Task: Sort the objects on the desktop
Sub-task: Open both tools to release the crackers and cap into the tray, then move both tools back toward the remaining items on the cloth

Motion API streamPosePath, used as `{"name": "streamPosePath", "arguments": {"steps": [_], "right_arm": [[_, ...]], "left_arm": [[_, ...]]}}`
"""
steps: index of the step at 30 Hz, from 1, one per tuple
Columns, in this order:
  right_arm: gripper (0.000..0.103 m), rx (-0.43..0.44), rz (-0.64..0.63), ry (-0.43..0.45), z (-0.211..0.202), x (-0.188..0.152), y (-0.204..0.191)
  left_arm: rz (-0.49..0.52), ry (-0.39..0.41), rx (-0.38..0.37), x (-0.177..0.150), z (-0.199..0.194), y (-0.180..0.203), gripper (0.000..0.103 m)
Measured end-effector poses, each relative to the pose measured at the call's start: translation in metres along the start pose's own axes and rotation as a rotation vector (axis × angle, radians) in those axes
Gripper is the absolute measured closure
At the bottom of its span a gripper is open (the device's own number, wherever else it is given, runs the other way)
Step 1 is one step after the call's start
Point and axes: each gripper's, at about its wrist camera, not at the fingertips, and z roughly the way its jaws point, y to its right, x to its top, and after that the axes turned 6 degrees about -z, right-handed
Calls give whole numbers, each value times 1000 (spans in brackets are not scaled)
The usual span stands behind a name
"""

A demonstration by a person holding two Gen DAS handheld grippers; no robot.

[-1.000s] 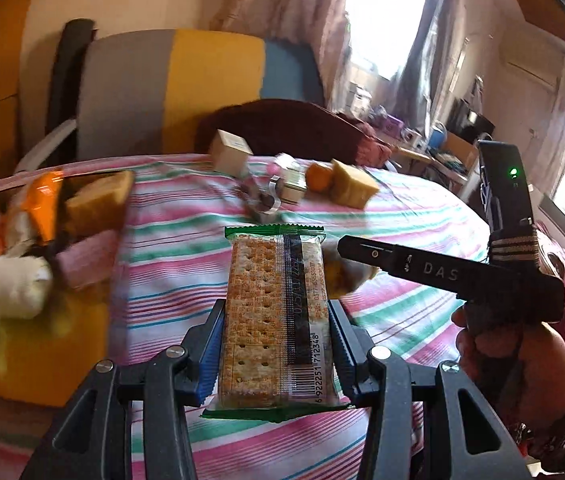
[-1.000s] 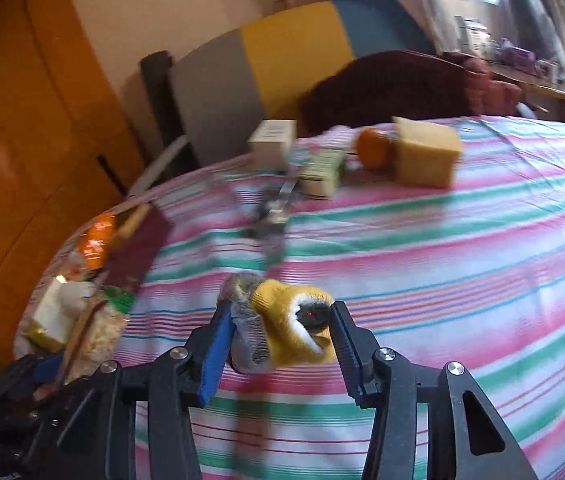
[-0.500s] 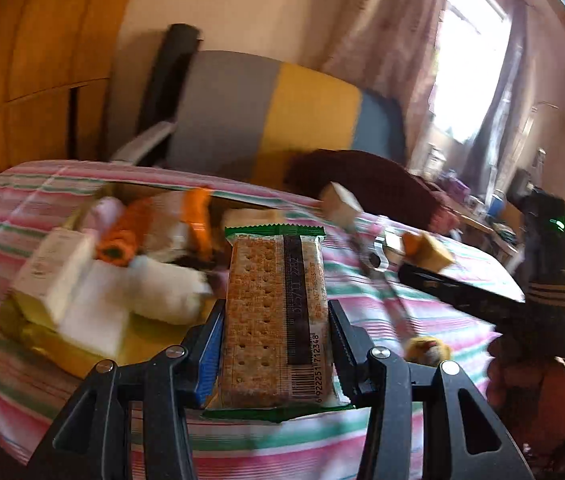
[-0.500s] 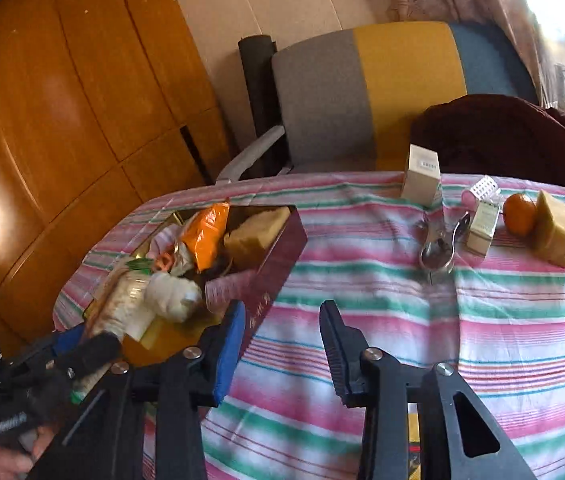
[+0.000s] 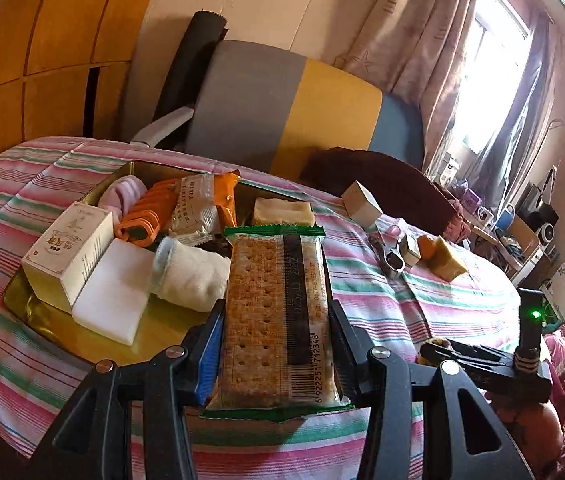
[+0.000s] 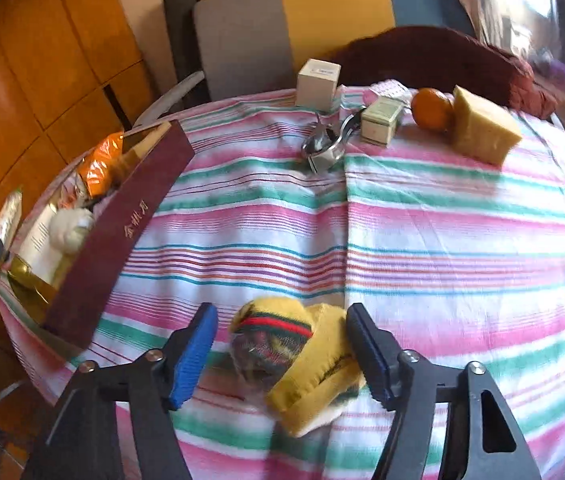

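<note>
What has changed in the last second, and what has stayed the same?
The left tool swung toward the box, still gripping the cracker pack. The right tool let go of the yellow sock, which now lies on the cloth between the opening jaws. Far-side items stayed put.

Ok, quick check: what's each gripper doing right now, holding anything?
Left gripper: closed on the cracker packet.
Right gripper: jaws opening, the rolled yellow sock between them on the cloth, not gripped.
</note>
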Motion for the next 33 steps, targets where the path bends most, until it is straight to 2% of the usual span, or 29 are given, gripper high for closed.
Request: {"name": "streamPosePath", "arguments": {"steps": [1,4,7,12,16,19,21,23,26,33], "right_arm": [[53,-10,-15,-4,1,0,0],[69,14,-26,23,-8,7,0],[70,66,-35,72,-21,21,-12],[70,220,-62,146,-36,54,-56],[70,309,-111,164,-33,77,-96],[64,392,-112,149,-23,86,-123],[46,411,-91,136,-16,90,-134],[45,429,-71,145,-16,90,-139],[34,427,-63,161,-20,84,-139],[24,390,-9,160,-21,68,-119]], "left_arm": [[8,0,5,0,-1,0,55],[17,7,23,4,-4,-3,55],[9,4,38,9,-3,-11,55],[-36,-32,63,18,3,-27,55],[-65,-121,65,23,19,-36,55],[-139,-245,29,25,38,-44,50],[-187,-274,25,25,42,-49,46],[-202,-242,35,26,36,-51,43],[-197,-198,54,27,28,-53,43],[-213,-180,92,24,27,-56,43]]}}
